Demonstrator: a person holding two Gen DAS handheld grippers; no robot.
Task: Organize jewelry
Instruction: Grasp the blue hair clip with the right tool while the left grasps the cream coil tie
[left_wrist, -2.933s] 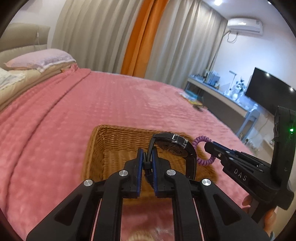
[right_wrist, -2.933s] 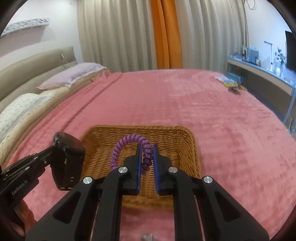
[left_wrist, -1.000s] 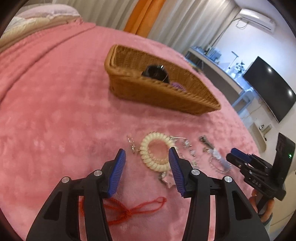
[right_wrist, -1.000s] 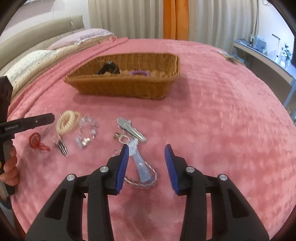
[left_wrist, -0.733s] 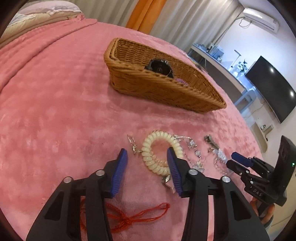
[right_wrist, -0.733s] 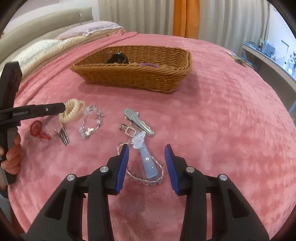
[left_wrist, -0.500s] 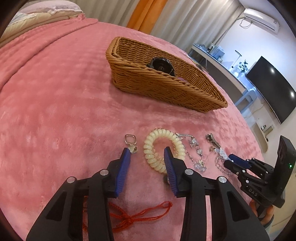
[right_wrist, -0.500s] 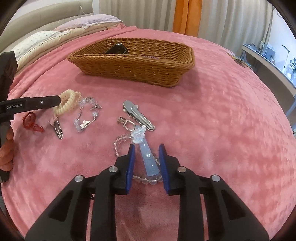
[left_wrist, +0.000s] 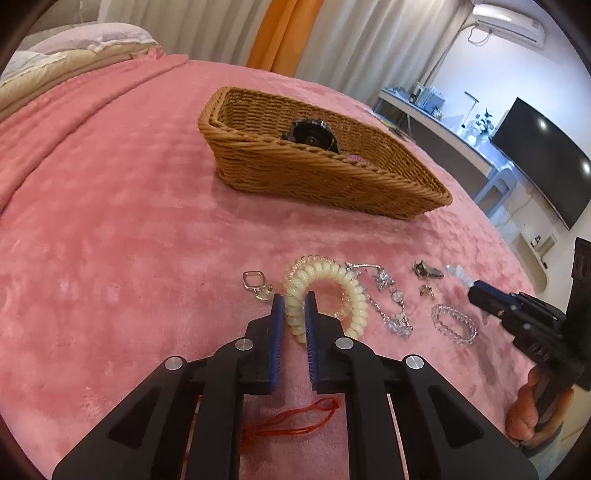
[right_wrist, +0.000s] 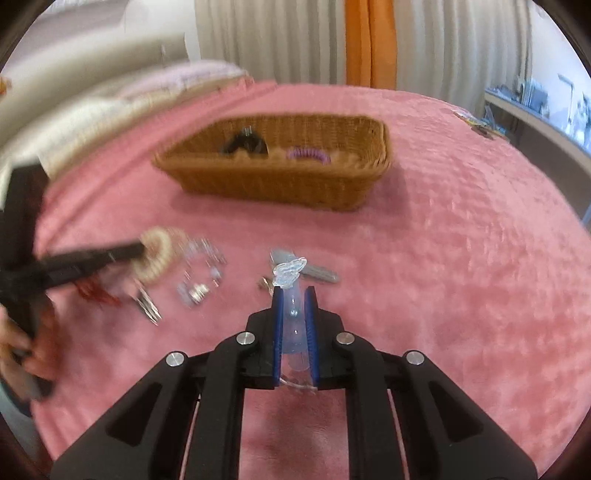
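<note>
My left gripper is closing its jaws on the near band of a cream spiral hair tie that lies on the pink bedspread, and the blue pads press on the band. My right gripper has its jaws closing tight on a clear blue hair clip with a butterfly end. A wicker basket stands farther up the bed. It holds a black watch and a purple spiral tie. The right gripper also shows at the right of the left wrist view.
Loose on the bedspread lie a silver clasp, a crystal chain bracelet, a clear bead bracelet, a grey metal clip and a red cord. Pillows sit at the far left; a desk and a television stand on the right.
Both grippers' jaws have drawn together: the left onto the cream spiral tie, the right onto the clear hair clip. Earlier they stood open around these items.
</note>
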